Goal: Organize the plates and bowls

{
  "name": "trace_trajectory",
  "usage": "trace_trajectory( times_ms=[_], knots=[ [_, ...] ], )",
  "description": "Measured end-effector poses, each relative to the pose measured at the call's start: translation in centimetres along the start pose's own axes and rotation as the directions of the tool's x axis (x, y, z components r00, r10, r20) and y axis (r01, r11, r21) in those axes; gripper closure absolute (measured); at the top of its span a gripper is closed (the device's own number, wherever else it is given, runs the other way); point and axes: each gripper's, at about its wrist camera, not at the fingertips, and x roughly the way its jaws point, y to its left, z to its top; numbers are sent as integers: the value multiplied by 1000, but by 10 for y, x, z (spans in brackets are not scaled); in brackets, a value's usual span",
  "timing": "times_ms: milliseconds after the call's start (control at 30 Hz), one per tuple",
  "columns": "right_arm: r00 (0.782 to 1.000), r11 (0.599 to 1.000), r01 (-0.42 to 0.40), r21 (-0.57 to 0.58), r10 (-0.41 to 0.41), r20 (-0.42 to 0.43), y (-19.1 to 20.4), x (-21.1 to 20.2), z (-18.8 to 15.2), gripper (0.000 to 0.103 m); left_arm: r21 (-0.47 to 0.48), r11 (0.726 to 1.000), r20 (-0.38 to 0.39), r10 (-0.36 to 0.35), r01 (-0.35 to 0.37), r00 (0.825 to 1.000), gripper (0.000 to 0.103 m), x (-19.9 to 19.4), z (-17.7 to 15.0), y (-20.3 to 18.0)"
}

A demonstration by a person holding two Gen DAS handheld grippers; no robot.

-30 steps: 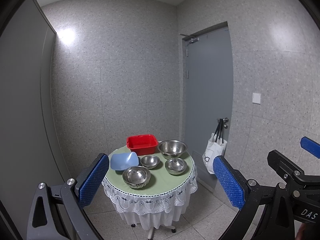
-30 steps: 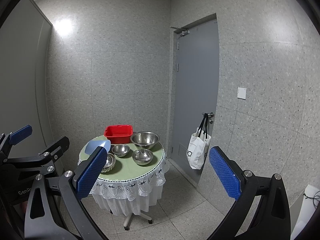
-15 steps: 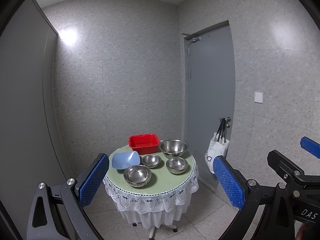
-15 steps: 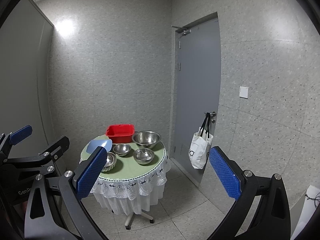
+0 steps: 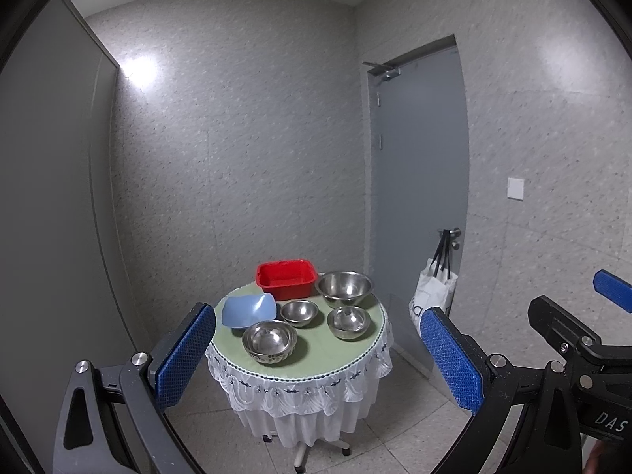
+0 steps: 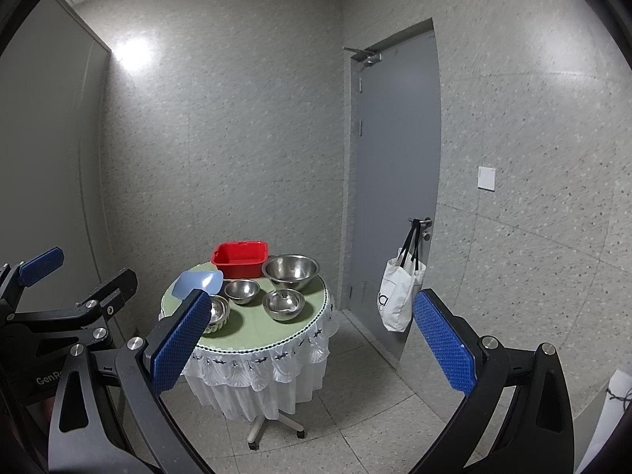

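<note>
A small round table (image 5: 335, 359) with a green cloth stands some way ahead. On it are a red tub (image 5: 286, 278), a large steel bowl (image 5: 344, 287), a blue dish (image 5: 248, 309), and three smaller steel bowls (image 5: 299, 313) (image 5: 349, 321) (image 5: 269, 341). My left gripper (image 5: 316, 359) is open and empty, far short of the table. My right gripper (image 6: 312, 343) is open and empty too. The same table (image 6: 276, 335), red tub (image 6: 240, 258) and large bowl (image 6: 290, 271) show in the right wrist view.
A grey door (image 5: 418, 197) is at the right, with a white tote bag (image 5: 432, 296) hanging on its handle. Speckled walls close in behind the table. The table stands on a wheeled pedestal (image 6: 272, 426) on tiled floor.
Both views have drifted slightly, so the table sits a little further right in each. Both grippers stay open. Nothing on the table has moved.
</note>
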Motion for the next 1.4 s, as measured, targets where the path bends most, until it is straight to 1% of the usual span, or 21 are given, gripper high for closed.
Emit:
trace_trajectory(
  times_ms=[233, 400, 533, 600, 700, 733, 833, 867, 933, 967, 1033, 1067, 1133, 1167, 1233, 1300, 1333, 1400],
  knots=[
    [999, 1000, -23, 2, 23, -32, -3, 21, -5, 0, 1, 1000, -44, 14, -14, 999, 1, 24, 1, -4],
    [998, 999, -38, 0, 38, -58, 2, 49, -7, 0, -2, 1000, -73, 23, -23, 997, 0, 59, 4, 4],
    [995, 999, -52, 4, 52, -88, 12, 87, -9, 0, 2, 1000, -111, 24, -24, 994, 0, 103, 9, 17],
    [992, 998, -59, 3, 59, -110, 19, 110, -10, 0, 1, 1000, -138, 29, -29, 990, 0, 133, 11, 28],
    [987, 998, -66, 5, 66, -147, 33, 154, -14, 0, -5, 999, -182, 35, -36, 983, 1, 184, 17, 48],
    [984, 998, -67, 11, 68, -167, 39, 175, -16, 0, -4, 999, -197, 33, -34, 980, 0, 201, 18, 55],
    [972, 996, -82, 22, 85, -221, 52, 224, -21, 0, -9, 1000, -249, 26, -29, 968, 1, 260, 23, 82],
    [966, 996, -86, 25, 89, -242, 59, 244, -24, 0, -5, 1000, -277, 28, -30, 960, 1, 287, 25, 93],
    [954, 996, -80, 34, 87, -285, 72, 281, -25, 0, 1, 1000, -314, 26, -27, 949, 1, 324, 30, 109],
    [950, 996, -84, 37, 92, -299, 77, 294, -26, 0, 6, 1000, -338, 23, -22, 941, 1, 350, 32, 118],
    [942, 995, -84, 44, 94, -323, 88, 326, -27, 0, 8, 1000, -370, 17, -15, 929, 1, 388, 34, 133],
    [937, 996, -80, 48, 91, -338, 95, 343, -28, 0, 8, 1000, -395, 12, -10, 918, 1, 414, 36, 143],
    [924, 995, -82, 56, 97, -370, 105, 371, -31, 0, 0, 1000, -420, 0, 0, 907, 1, 447, 37, 155],
    [916, 995, -83, 55, 98, -389, 111, 387, -33, 0, -5, 1000, -439, -4, 2, 898, 1, 470, 36, 164],
    [904, 995, -81, 51, 95, -416, 121, 412, -39, 0, -8, 1000, -464, -8, 5, 886, 1, 499, 33, 173],
    [886, 995, -83, 53, 98, -454, 132, 438, -49, 0, -12, 1000, -499, -19, 15, 867, 1, 534, 29, 185],
    [873, 994, -93, 56, 109, -476, 138, 453, -55, 0, -7, 1000, -521, -15, 13, 854, 1, 550, 26, 190],
    [851, 993, -105, 58, 120, -511, 147, 469, -63, 0, -6, 1000, -543, -10, 9, 840, 1, 575, 21, 196]
  ],
)
